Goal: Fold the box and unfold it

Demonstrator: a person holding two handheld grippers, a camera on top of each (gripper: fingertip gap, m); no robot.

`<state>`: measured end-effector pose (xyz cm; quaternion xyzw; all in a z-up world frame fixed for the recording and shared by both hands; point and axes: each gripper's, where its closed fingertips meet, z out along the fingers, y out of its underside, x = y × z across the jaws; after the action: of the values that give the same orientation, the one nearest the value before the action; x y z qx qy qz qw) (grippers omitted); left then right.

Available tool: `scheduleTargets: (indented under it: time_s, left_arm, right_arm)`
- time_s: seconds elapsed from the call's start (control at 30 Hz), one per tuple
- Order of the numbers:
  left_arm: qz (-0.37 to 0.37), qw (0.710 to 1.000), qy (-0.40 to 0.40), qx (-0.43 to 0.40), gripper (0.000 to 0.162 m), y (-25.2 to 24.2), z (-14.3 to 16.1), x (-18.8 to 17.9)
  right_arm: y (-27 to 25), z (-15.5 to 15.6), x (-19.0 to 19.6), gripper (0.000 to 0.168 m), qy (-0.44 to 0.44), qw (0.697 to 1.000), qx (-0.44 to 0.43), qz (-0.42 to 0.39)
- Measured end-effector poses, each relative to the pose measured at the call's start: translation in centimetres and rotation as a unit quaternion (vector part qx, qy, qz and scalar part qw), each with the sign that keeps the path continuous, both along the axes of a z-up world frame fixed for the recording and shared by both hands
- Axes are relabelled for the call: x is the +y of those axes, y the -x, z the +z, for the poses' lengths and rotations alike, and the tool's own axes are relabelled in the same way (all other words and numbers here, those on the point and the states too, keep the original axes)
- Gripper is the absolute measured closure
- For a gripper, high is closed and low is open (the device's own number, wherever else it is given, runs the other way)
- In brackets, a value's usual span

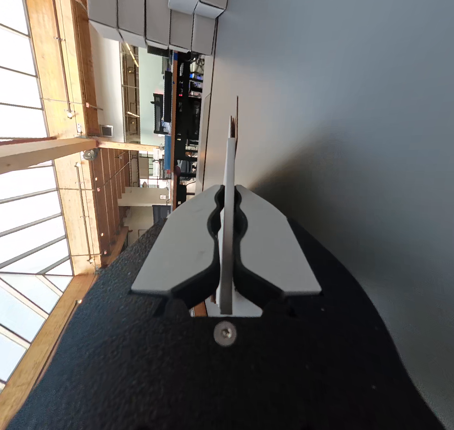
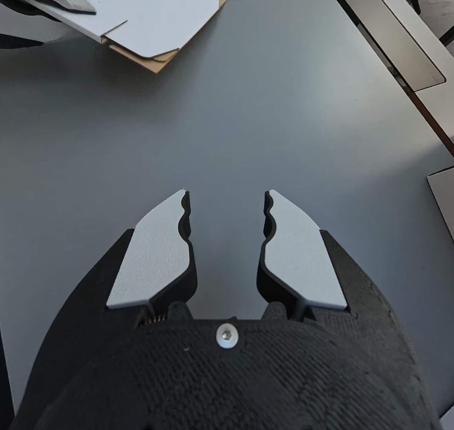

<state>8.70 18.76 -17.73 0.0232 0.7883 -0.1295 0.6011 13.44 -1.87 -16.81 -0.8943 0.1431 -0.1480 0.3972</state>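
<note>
The box [image 2: 152,17] is a flat white cardboard blank with brown edges, at the top left of the right wrist view, one end lifted off the grey table [image 2: 221,128]. My left gripper [image 1: 229,189] is turned on its side and shut on an edge of the box [image 1: 229,162], which I see edge-on between the pads. The left gripper also shows in the right wrist view [image 2: 56,3], clamped on the box's left end. My right gripper [image 2: 227,193] is open and empty, hovering over bare table well in front of the box.
A second white table [image 2: 398,40] with a grey inset panel stands to the right, across a dark gap. A stack of white boxes [image 1: 157,13] stands at the table's far side in the left wrist view. Beyond are desks and a timber ceiling.
</note>
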Motion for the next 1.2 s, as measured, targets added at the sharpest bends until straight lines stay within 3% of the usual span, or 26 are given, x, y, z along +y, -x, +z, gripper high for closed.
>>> scheduleTargets:
  time_s: [0.2,0.37,0.53,0.7,0.8,0.9,0.97,1.2]
  left_arm:
    - [-0.208,0.977,0.013,0.053,0.155,5.7,-0.7,-7.7]
    - [-0.235,0.962,0.026,0.137,0.143,7.3,-2.9,-9.4]
    - [-0.256,0.94,0.076,0.212,0.109,8.9,-3.2,-10.3]
    - [-0.289,0.868,0.215,0.342,0.098,11.2,0.0,-10.9]
    - [-0.232,0.852,0.298,0.363,0.112,8.4,1.7,-9.1]
    - [-0.099,0.887,0.319,0.319,0.143,2.4,1.1,-4.8]
    - [-0.044,0.904,0.297,0.305,0.162,-0.7,-0.3,-2.6]
    - [0.008,0.908,0.227,0.351,0.162,-6.4,-4.4,-2.6]
  right_arm:
    - [1.2,1.0,1.2,0.11,-0.004,1.0,-0.017,0.015]
    - [2.1,1.8,3.3,0.121,-0.023,0.999,-0.026,0.036]
    - [2.7,0.5,6.4,0.147,0.003,0.996,-0.045,0.072]
    - [2.1,-1.5,10.9,0.163,0.046,0.985,-0.094,0.137]
    - [0.0,-4.2,11.5,0.163,0.133,0.971,-0.138,0.142]
    - [-1.3,-6.2,10.6,0.168,0.219,0.954,-0.158,0.13]
    - [-1.1,-6.1,10.8,0.168,0.227,0.942,-0.198,0.148]
    - [0.3,-6.1,10.1,0.168,0.297,0.888,-0.298,0.188]
